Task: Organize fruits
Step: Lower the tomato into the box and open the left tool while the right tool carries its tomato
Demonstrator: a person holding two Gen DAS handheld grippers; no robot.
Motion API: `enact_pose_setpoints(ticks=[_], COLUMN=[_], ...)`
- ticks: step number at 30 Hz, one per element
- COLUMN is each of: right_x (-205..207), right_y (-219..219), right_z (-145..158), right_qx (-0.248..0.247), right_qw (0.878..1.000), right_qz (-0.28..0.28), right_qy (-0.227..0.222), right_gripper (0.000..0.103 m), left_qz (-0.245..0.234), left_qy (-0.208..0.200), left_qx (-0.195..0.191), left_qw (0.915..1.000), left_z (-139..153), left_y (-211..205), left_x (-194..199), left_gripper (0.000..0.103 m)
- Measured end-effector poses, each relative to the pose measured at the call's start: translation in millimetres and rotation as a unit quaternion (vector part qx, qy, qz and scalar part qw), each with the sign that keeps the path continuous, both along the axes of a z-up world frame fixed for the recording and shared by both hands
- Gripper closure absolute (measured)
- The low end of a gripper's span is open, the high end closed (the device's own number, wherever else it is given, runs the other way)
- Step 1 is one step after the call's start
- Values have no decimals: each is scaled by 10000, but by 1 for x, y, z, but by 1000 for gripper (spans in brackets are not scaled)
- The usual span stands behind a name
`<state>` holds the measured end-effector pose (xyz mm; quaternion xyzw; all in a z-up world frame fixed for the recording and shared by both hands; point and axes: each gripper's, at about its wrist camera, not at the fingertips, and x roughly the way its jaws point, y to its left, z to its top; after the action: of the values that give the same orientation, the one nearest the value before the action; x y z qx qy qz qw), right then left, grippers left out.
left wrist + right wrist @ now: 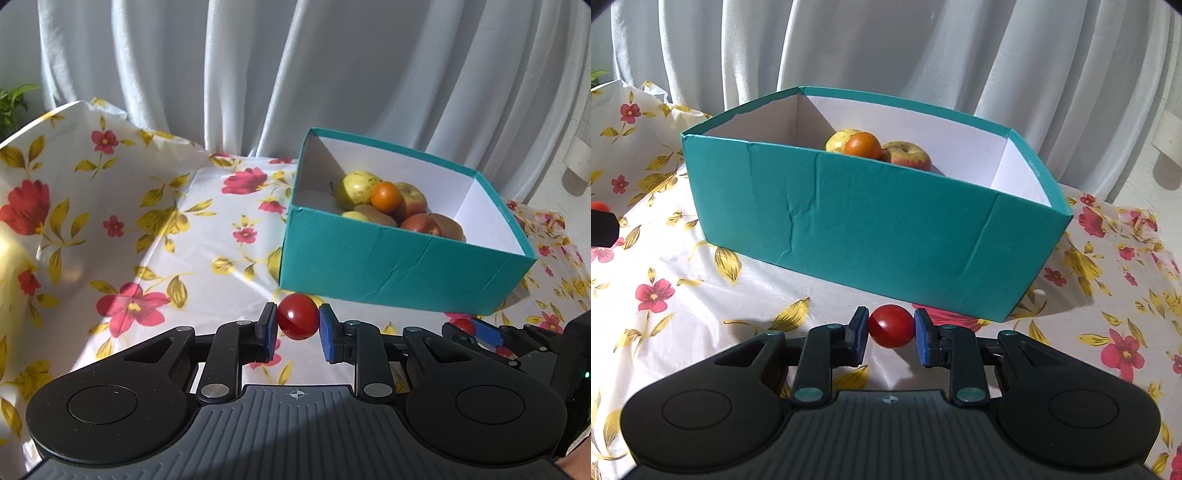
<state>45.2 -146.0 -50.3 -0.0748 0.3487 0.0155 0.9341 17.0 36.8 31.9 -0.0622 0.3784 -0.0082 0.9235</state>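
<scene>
My left gripper is shut on a small red cherry tomato, held just in front of the near left corner of the teal box. My right gripper is shut on a second red cherry tomato, a little short of the box's near wall. In the left wrist view the right gripper shows at the lower right with its tomato. Inside the box lie several fruits: a yellow-green apple, an orange fruit, reddish apples and brown kiwis.
A floral plastic cloth covers the table and rises in a fold at the far left. White curtains hang close behind. A green plant peeks in at the left edge. The cloth's right side lies beside the box.
</scene>
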Motion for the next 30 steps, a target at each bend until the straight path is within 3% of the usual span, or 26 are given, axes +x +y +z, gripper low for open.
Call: enact_pose_setpoints(ticks=[15,24,30], right_x=[-7,-16,-13], right_y=[-52,-81,-86], right_z=[23,47,69], right_qx=[-78,-78,-8], right_qw=[9964,9902,9868], right_qz=[-781,-1192,-1165], right_qy=[-323,-721,-1124], right_gripper=[77,77,77], left_qz=[-492,-579,-582], left_qy=[-384,-114,153], left_qx=[87,86,94], left_qw=[9980,9982,9981], left_z=[28,0,-22], left_y=[-48,-66,-71], left_x=[71,133,158], left_gripper=[76,76,76])
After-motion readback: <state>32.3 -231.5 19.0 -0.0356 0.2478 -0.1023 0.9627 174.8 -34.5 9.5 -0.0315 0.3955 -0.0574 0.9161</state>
